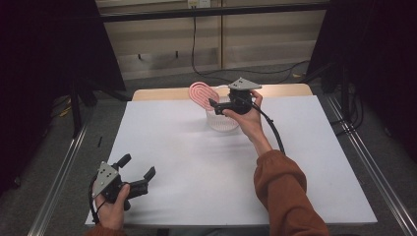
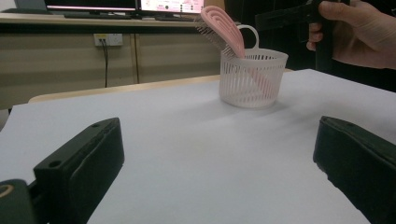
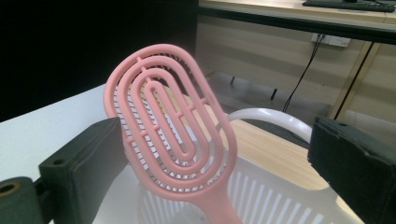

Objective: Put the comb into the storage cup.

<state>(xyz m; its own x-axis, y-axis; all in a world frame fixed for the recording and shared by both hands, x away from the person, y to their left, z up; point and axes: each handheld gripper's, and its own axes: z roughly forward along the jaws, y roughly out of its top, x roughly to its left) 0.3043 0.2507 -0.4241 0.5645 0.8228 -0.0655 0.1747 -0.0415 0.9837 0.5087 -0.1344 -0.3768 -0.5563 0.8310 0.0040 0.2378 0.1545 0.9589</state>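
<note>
Beside the basket (image 1: 222, 119) rim, open table (image 1: 196, 162) spreads.

Open white table (image 1: 196, 162) all around, sole obstacle the basket (image 1: 222, 120) (pink brush (image 1: 201, 92) upright inside) at the far edge.

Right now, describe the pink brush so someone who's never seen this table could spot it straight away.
Look to the far edge of the white table, where a white slatted basket stands. The pink brush stands handle-down in it, leaning out over the rim; its oval head of nested pink loops is the table's only coloured thing.
</note>
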